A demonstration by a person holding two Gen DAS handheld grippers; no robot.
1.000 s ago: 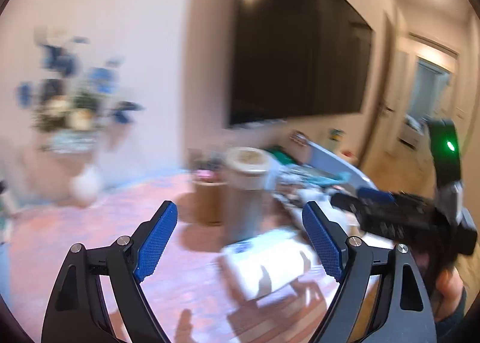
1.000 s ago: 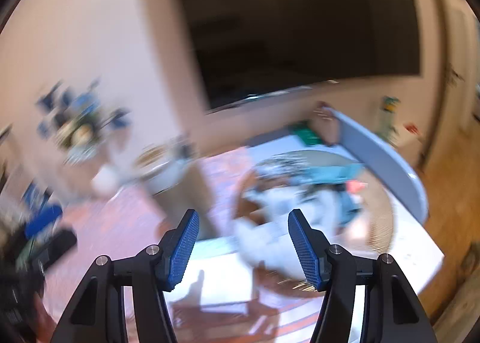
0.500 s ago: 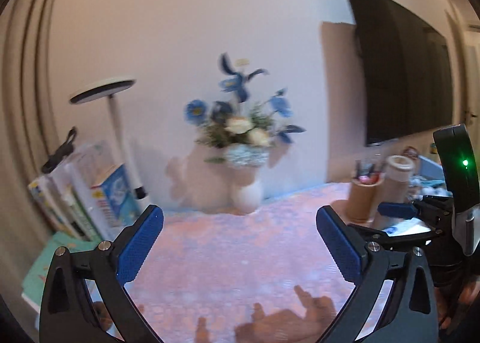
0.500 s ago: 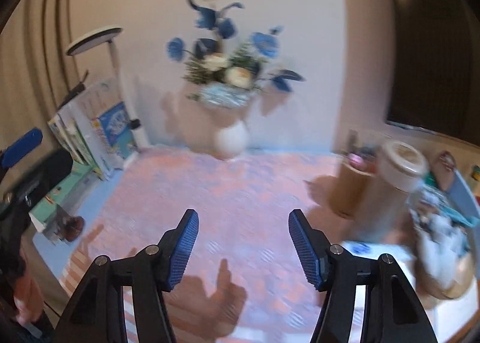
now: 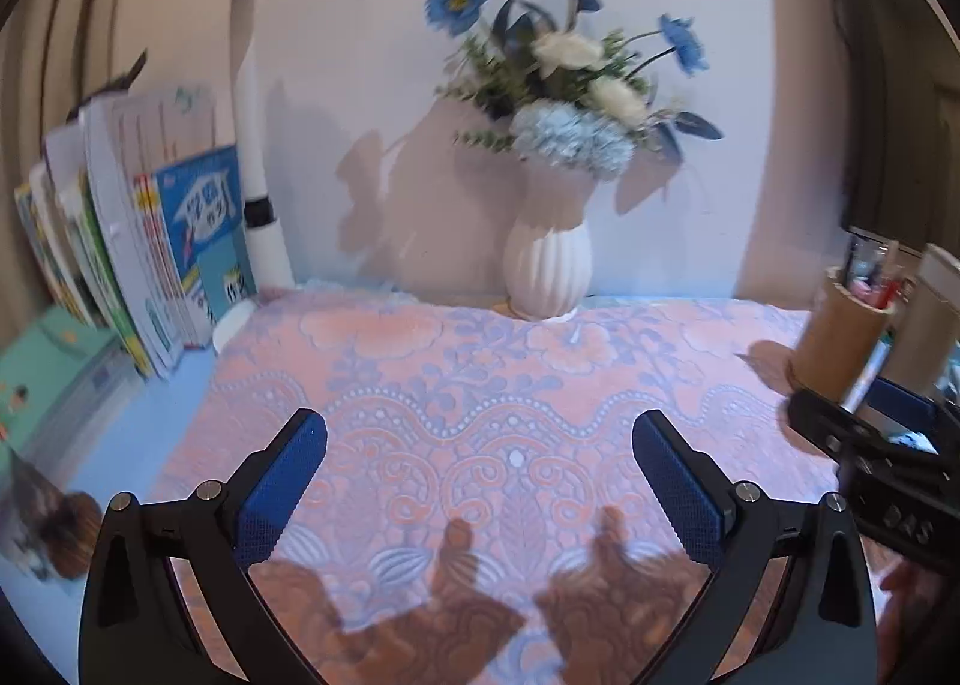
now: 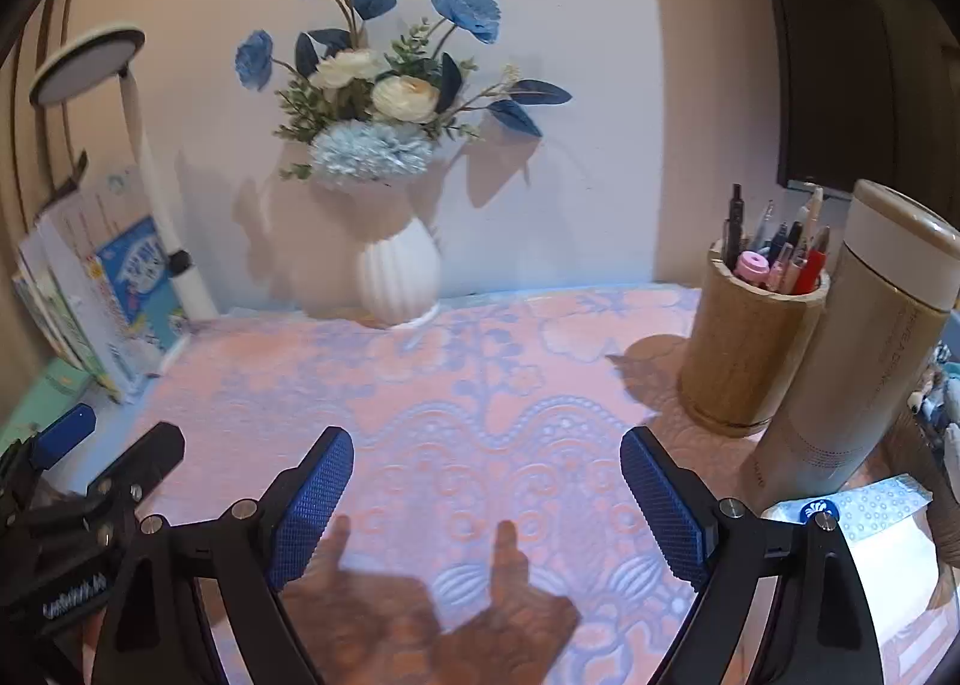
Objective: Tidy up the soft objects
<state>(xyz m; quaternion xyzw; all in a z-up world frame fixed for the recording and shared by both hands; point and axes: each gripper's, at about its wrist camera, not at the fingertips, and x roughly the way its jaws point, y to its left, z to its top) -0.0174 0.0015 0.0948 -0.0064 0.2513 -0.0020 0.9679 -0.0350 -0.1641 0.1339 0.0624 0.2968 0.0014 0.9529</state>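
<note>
Pink-and-blue embossed floral blanket [image 6: 480, 385] is seen spread flat over the counter, near both grippers. White ribbed vase of blue and cream flowers [image 6: 399, 277] stands far centre; wooden pen holder [image 6: 750, 349] far right. Left gripper [image 5: 480, 481] is held wide apart, empty. Right gripper [image 6: 486, 499], jaws just opened further, nothing between.

Left gripper [image 5: 480, 463] jaws spread wide, nothing between them, angled down. Right gripper [image 6: 486, 475] jaws have just been opening, also empty, angled down. Grippers sit side by side, each visible in the other's view.
</note>
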